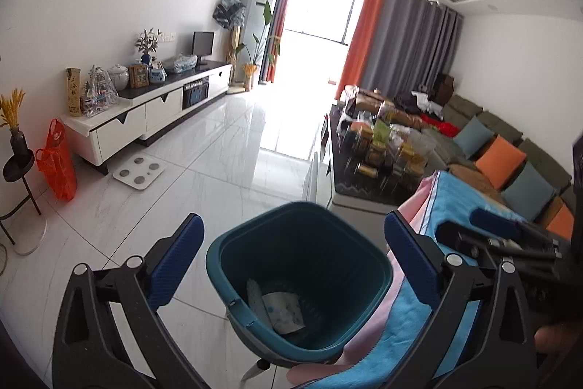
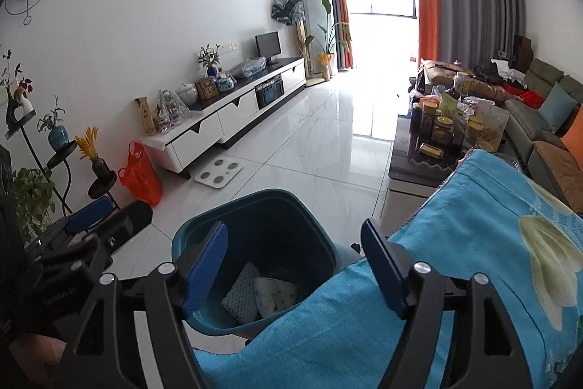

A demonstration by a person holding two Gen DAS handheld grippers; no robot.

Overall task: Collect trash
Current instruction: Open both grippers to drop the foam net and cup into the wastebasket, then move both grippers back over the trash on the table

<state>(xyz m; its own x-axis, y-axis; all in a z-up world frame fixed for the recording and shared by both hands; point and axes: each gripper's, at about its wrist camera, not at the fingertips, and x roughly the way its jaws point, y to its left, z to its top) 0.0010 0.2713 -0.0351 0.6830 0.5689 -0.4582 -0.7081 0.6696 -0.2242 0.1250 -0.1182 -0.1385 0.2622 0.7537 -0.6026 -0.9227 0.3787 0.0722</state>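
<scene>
1. Floor: we see white glossy tiles, with a scale and an orange bag lying near the TV cabinet.
2. Blanket: blue, just beside the bin on its right.
3. Bin: teal, standing on the floor below both grippers.
4. Left gripper: we find its fingers wide open, empty, above the bin.
5. Right gripper: fingers likewise open, empty.
6. Trash: two pale pieces lying at the bin's bottom.

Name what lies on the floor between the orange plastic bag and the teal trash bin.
A white bathroom scale lies on the tiles between the orange bag and the teal bin; otherwise that stretch is bare floor. The right wrist view shows it best.
</scene>
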